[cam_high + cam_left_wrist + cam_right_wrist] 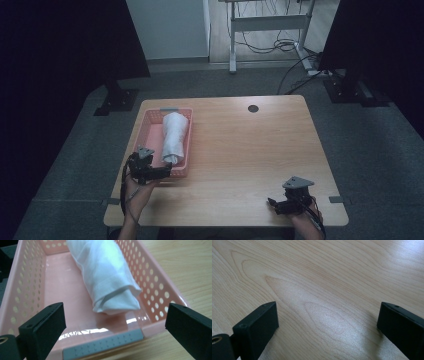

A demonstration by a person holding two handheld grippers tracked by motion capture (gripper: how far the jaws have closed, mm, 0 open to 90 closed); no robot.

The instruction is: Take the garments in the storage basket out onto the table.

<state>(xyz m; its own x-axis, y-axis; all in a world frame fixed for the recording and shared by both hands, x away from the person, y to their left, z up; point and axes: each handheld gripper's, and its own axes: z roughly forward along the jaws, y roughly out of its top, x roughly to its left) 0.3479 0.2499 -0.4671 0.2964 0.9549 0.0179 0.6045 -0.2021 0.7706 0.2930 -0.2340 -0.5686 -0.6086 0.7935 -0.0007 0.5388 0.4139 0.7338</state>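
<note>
We see a pale wooden bench (pixel 250 150) carrying a pink perforated plastic basket (pixel 151 131) along its left edge, running from the far-left corner toward the near edge. Inside the basket lies a rolled white cloth bundle (pixel 175 135), set lengthwise against the basket's right wall, its near end stopping short of the basket's near wall.

Our left gripper (pixel 167 172) sits at the basket's near end, by the grey handle strip on that rim. In the left gripper view its 2 black jaws stand wide apart and released, holding nothing, with the roll's folded end (pixel 110 287) between and beyond them and the pink basket wall (pixel 155 287) to the right of it. They touch neither cloth nor basket that we can make out.

Our right gripper (pixel 272 202) rests near the bench's near-right corner, well apart from the basket. Its jaws are likewise spread and released over bare wood grain (pixel 324 290).
</note>
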